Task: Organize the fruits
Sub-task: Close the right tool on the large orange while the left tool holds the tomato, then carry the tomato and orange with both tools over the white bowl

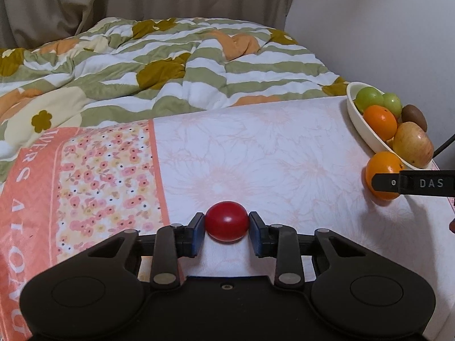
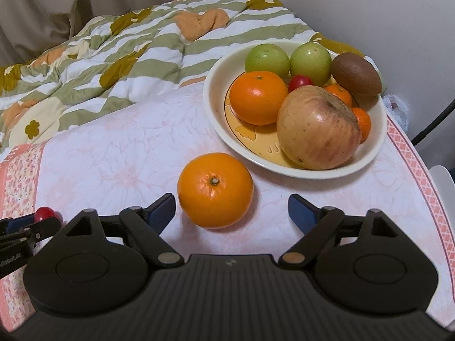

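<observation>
Progress: While most of the fruit already sat in the cream bowl (image 2: 216,119) at the far right, two pieces were left out on the floral cloth (image 1: 256,147).
Done: two green fruits, an orange, an apple (image 2: 318,128), a kiwi (image 2: 357,74), small mandarins and one small red fruit lay in the bowl.
Left: the cherry tomato (image 1: 226,221) and the loose orange (image 2: 215,189) were not yet in the bowl.
Left tool (image 1: 226,226): pinching the cherry tomato, a pad against each side, the tomato resting on the cloth at the near middle.
Right tool (image 2: 231,209): spread wide, the orange between its pads, untouched, nearer the left one.
Tomato axis: slightly oval, long axis running left to right, across the pads.
Orange: stem end pointing up, just near of the bowl.
</observation>
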`<state>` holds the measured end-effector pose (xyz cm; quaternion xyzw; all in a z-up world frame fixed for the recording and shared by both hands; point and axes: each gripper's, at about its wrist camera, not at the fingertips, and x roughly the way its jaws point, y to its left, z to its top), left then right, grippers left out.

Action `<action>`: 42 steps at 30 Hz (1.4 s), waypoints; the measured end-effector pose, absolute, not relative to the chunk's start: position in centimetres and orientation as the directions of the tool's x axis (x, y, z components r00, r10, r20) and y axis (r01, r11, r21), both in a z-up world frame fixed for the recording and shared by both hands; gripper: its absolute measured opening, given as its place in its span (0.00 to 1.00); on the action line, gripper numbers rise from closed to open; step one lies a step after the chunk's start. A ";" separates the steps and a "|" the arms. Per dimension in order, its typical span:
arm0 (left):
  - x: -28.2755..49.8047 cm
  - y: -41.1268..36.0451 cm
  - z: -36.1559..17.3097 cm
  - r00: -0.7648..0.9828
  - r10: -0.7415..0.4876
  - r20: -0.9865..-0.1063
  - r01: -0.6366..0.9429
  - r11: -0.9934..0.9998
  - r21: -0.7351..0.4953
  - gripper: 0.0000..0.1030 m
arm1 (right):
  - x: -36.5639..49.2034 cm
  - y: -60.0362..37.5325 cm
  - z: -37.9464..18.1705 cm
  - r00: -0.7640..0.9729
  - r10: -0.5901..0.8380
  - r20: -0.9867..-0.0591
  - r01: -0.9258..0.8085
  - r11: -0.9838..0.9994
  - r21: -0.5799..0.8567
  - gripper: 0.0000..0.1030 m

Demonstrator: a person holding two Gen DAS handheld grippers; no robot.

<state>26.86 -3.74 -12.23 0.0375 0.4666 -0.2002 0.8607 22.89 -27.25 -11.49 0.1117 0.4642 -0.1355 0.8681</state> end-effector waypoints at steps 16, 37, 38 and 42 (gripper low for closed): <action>25.2 -1.8 -10.7 0.523 -0.299 -0.798 0.342 0.932 -0.125 0.35 | 23.3 -26.1 -11.3 0.563 -0.081 -0.822 0.274 0.957 0.093 0.72; 17.1 -5.6 -3.3 0.668 -0.308 -0.677 0.308 0.943 -0.126 0.35 | 13.8 -28.3 -3.3 0.661 -0.018 -0.750 0.168 0.978 0.125 0.72; 16.7 -6.1 -3.0 0.675 -0.300 -0.674 0.300 0.946 -0.121 0.35 | 13.4 -28.8 -3.0 0.667 -0.008 -0.745 0.155 0.979 0.129 0.72; 15.1 -8.6 -2.0 0.697 -0.267 -0.665 0.253 0.960 -0.121 0.35 | 12.0 -30.8 -2.0 0.671 0.041 -0.740 0.091 0.986 0.137 0.72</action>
